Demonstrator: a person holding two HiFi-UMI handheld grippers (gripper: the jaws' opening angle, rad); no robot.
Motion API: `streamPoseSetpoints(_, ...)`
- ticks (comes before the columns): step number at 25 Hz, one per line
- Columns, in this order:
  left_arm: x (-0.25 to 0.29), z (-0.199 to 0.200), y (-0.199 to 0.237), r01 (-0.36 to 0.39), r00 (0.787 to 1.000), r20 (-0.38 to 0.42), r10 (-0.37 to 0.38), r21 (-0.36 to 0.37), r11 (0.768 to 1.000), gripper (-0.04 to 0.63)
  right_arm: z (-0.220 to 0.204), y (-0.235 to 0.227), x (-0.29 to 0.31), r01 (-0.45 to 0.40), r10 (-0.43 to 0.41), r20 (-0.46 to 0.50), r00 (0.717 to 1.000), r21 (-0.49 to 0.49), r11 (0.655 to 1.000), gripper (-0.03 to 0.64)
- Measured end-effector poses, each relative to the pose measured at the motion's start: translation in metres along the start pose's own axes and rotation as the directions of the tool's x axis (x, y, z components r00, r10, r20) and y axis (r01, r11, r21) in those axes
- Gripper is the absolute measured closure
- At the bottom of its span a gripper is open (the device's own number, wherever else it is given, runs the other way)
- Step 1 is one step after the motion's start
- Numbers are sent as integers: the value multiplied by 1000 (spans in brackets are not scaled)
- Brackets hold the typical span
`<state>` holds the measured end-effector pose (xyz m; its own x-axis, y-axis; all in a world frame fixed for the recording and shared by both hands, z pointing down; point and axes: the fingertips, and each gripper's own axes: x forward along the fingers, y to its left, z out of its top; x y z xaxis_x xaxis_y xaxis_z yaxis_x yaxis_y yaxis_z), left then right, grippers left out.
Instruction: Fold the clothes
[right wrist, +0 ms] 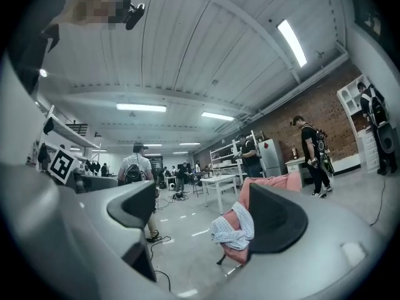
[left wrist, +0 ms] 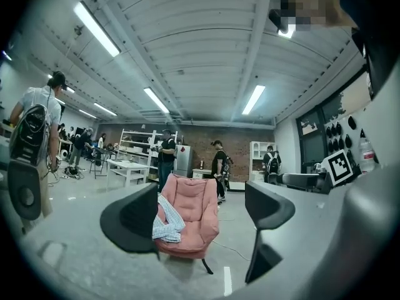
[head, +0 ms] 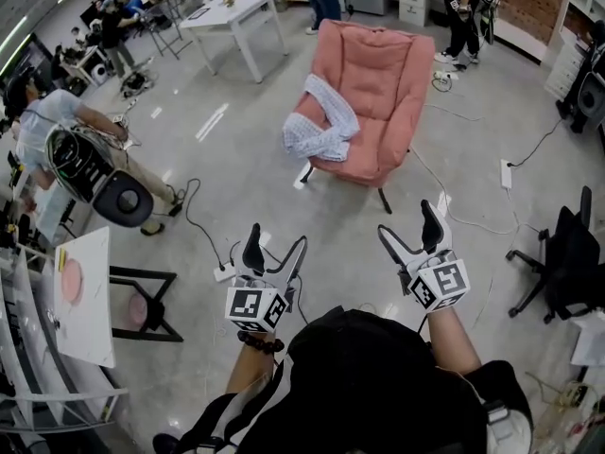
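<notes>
Your left claw [head: 277, 239] and right claw [head: 406, 220] both stand spread apart, holding nothing, above the glossy grey floor [head: 236, 140]. Well ahead of you, the crumpled white-and-blue checked garment [head: 321, 121] drapes over one armrest and the seat of the pink padded armchair [head: 378, 74].

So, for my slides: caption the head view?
Left gripper and right gripper open, facing a pink armchair draped with a checked garment.

Head view looks steeply down — all three share the distant armchair [head: 378, 83].
</notes>
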<state>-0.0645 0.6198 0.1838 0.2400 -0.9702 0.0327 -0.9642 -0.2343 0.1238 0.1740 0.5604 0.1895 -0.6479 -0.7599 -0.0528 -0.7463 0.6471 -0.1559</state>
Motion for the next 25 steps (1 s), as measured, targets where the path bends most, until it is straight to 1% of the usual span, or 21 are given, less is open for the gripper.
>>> streamPoseSetpoints(2, 27, -5, -11, -8, 1000, -10, 8, -3, 1000, 163, 5, -27, -1, 2, -2, 4, 1000, 2, 1000, 153)
streamPoseSetpoints(5, 67, -14, -31, 9, 999, -41, -9, 2, 1000, 163, 11, -72, -7, 30, -31, 12, 999, 12, 999, 170)
streamPoseSetpoints(9, 101, -24, -45, 38, 995, -92, -34, 41, 998, 163, 0, -114, -16, 89, -90, 12, 996, 69, 994, 176)
streamPoseSetpoints(13, 131, -35, -42, 49, 993, -109, -45, 36, 998, 163, -13, -138, -9, 113, -112, -18, 994, 88, 990, 178)
streamPoseSetpoints(17, 168, -44, -42, 98, 987, -135, -91, 50, 994, 163, -17, -163, 10, 144, -143, -20, 990, 97, 985, 179)
streamPoseSetpoints(19, 189, -45, -40, 122, 985, -132, -114, 50, 991, 163, -12, -172, 24, 160, -160, -10, 987, 99, 982, 181)
streamPoseSetpoints(21, 212, -41, -32, 139, 984, -120, -133, 49, 989, 163, -5, -180, 42, 170, -170, -1, 985, 81, 982, 181)
streamPoseSetpoints(25, 262, -30, -2, 151, 983, -112, -146, 37, 988, 163, 10, -207, 89, 197, -197, 15, 980, 40, 980, 198)
